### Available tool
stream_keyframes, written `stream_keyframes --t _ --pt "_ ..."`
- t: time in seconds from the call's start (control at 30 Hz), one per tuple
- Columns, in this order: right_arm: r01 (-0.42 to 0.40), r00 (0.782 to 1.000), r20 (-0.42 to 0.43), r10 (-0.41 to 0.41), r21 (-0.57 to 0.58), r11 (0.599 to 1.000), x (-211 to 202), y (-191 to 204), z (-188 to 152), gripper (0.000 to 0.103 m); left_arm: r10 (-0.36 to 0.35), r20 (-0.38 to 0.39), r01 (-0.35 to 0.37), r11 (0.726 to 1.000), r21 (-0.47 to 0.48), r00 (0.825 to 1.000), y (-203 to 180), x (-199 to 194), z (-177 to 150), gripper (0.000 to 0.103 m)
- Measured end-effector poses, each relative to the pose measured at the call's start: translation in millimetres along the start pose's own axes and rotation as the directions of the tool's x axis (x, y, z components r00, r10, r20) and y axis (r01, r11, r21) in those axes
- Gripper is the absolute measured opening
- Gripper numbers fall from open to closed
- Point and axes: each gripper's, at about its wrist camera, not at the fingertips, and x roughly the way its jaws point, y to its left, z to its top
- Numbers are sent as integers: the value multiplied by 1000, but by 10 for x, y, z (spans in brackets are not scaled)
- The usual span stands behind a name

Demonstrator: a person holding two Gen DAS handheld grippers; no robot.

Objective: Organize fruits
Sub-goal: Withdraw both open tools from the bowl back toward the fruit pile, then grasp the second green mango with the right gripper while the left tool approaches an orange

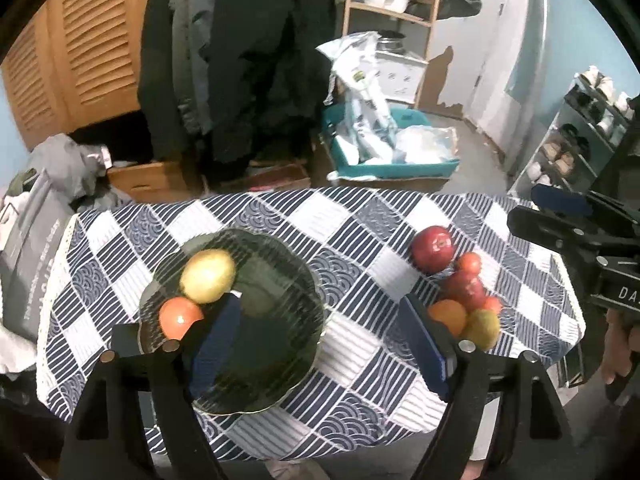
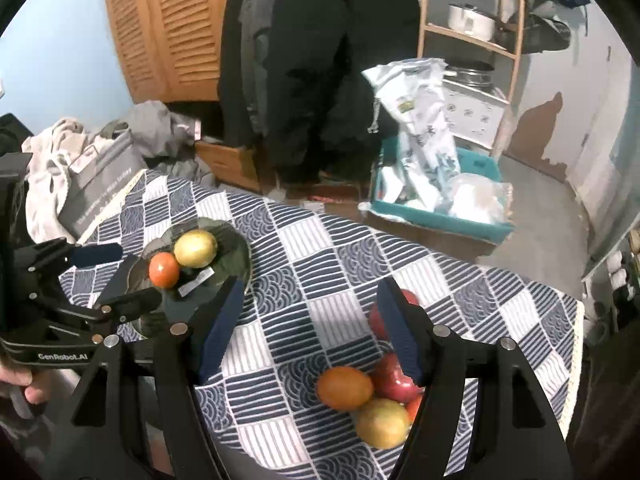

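A dark glass plate (image 1: pixel 276 320) (image 2: pixel 236 252) sits on the left of the checked tablecloth. It holds a yellow apple (image 1: pixel 207 276) (image 2: pixel 195 248) and a red-orange tomato (image 1: pixel 180 317) (image 2: pixel 164 269). A pile of fruit lies at the right: a red apple (image 1: pixel 433 249), an orange (image 1: pixel 448 316) (image 2: pixel 345 387), a yellow-green fruit (image 1: pixel 484 328) (image 2: pixel 382 422), and more red fruit (image 1: pixel 464 288) (image 2: pixel 394 376). My left gripper (image 1: pixel 320 344) is open and empty over the plate's right side. My right gripper (image 2: pixel 310 332) is open and empty, above the cloth just left of the pile.
The checked tablecloth (image 1: pixel 352 216) (image 2: pixel 320 248) covers a small table. Beyond its far edge stand a teal bin of bags (image 1: pixel 392 160) (image 2: pixel 440 204), cardboard boxes (image 1: pixel 148 180), hanging dark coats (image 1: pixel 240 60) and a wooden shelf (image 1: pixel 392 8). A grey bag (image 1: pixel 28 256) lies at left.
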Motion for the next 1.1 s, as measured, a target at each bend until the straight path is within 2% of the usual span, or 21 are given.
stream_keyframes --t 0.5,0.8,1.1 --pt "71 997 22 -73 85 994 -400 -607 -318 70 -61 0 60 996 63 998 -458 39 85 85" --pt "85 996 -11 -85 135 987 -415 -885 -596 70 -94 -33 98 986 134 995 -854 154 84 85" --pt "99 995 -37 -95 157 983 -389 -1061 -803 70 -91 -59 100 976 192 994 -1128 286 42 85"
